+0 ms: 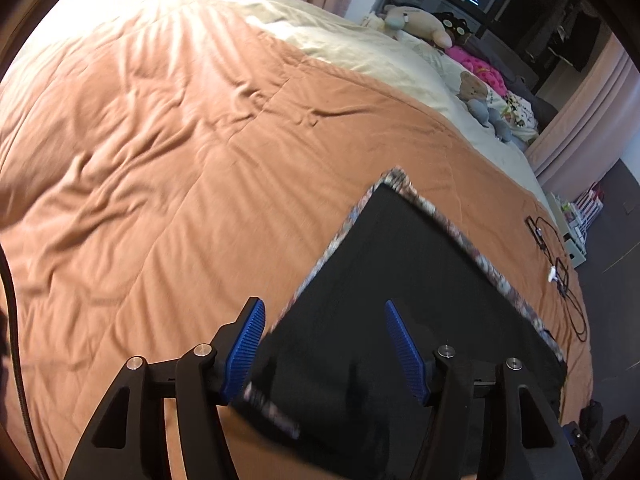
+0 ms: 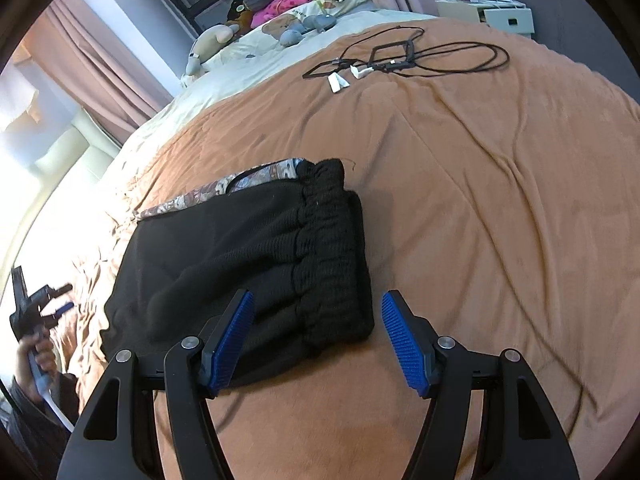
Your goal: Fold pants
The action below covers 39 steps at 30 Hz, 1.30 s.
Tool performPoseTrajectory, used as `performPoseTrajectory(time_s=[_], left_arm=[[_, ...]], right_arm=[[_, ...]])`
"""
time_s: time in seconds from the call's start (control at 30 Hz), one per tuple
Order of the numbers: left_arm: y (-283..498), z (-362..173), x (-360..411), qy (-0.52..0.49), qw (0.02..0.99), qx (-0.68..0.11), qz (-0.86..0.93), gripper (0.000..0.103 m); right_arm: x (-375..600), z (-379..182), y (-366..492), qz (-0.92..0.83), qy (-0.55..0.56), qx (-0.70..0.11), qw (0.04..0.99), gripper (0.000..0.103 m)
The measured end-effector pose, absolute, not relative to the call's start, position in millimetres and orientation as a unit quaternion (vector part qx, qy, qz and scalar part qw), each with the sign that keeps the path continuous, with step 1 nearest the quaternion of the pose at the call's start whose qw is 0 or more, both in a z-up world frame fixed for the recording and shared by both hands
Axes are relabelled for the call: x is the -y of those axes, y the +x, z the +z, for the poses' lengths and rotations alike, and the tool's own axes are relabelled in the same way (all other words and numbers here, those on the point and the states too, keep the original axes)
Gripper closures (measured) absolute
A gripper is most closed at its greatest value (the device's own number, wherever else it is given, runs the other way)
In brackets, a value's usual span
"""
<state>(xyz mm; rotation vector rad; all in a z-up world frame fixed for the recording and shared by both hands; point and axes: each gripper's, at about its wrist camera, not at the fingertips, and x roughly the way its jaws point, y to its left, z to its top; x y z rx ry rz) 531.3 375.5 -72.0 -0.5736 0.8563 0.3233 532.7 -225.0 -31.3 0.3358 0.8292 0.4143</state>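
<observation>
Left wrist view: left gripper (image 1: 324, 344) at 6 o'clock, jaws apart, blue ribbed pads (image 1: 246, 350) clear of any cloth, nothing held. Black pants (image 1: 400, 300) lie folded flat on the orange bedspread (image 1: 160, 160), running from between the fingers toward 2 o'clock. A floral-patterned edge borders the fold on its upper sides. Motion blur on the near edge of the cloth. Cream sheet (image 1: 360, 48) at 1 o'clock, with plush toys (image 1: 420, 24) along its far side. Black cables (image 1: 560, 264) lie on the bedspread at 3 o'clock, apart from the pants.

Right wrist view: right gripper (image 2: 316, 340) at 6 o'clock, jaws apart, empty. The folded pants (image 2: 240, 264) sit at centre, ribbed waistband on the side toward 3 o'clock; the near waistband corner lies between the two fingers, but the pads do not press on it. Floral lining shows at 11 o'clock of the bundle. Cables (image 2: 420, 58) and small white pieces (image 2: 340, 80) at 12 o'clock, well apart from the pants. At 9 o'clock a hand (image 2: 34, 350) holds the left gripper (image 2: 60, 300) above the bedspread, beside the pants; its jaw state cannot be told from this view.
</observation>
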Motion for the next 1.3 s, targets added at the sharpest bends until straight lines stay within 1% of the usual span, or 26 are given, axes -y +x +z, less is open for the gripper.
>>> performPoseTrajectory(time_s=[0.07, 0.1, 0.13, 0.47, 0.7, 0.77, 1.07, 1.1, 1.13, 1.2, 1.27, 1.3], left_arm=[[518, -76, -372, -0.284, 0.855, -0.407, 0.152, 0.043], [511, -80, -372, -0.293, 0.852, -0.406, 0.151, 0.047], [505, -83, -370, -0.299, 0.85, -0.407, 0.15, 0.049], [474, -123, -350, -0.364, 0.826, -0.41, 0.131, 0.051], [472, -150, -346, -0.397, 0.808, -0.415, 0.13, 0.054], [473, -158, -347, -0.407, 0.802, -0.416, 0.131, 0.056], [489, -170, -349, -0.411, 0.799, -0.414, 0.147, 0.058], [490, -173, -349, -0.411, 0.797, -0.416, 0.15, 0.065], [491, -176, -348, -0.41, 0.793, -0.422, 0.156, 0.078], [489, -181, -347, -0.412, 0.787, -0.428, 0.166, 0.092], [486, -182, -347, -0.418, 0.785, -0.423, 0.171, 0.099], [484, -182, -347, -0.419, 0.786, -0.421, 0.173, 0.1]], right_arm=[[227, -35, 528, 0.2, 0.17, -0.403, 0.877, 0.038], [228, -36, 527, 0.202, 0.174, -0.406, 0.874, 0.038], [229, -38, 526, 0.204, 0.178, -0.408, 0.872, 0.038], [235, -61, 531, 0.228, 0.25, -0.428, 0.838, 0.038], [223, -83, 545, 0.243, 0.276, -0.442, 0.818, 0.038], [222, -88, 552, 0.244, 0.286, -0.444, 0.813, 0.038], [228, -106, 569, 0.24, 0.331, -0.445, 0.797, 0.038], [231, -108, 570, 0.239, 0.338, -0.445, 0.795, 0.038], [233, -112, 572, 0.239, 0.348, -0.444, 0.79, 0.038], [234, -116, 571, 0.237, 0.359, -0.442, 0.787, 0.038], [236, -118, 571, 0.233, 0.363, -0.435, 0.79, 0.038], [235, -118, 571, 0.229, 0.364, -0.434, 0.792, 0.042]])
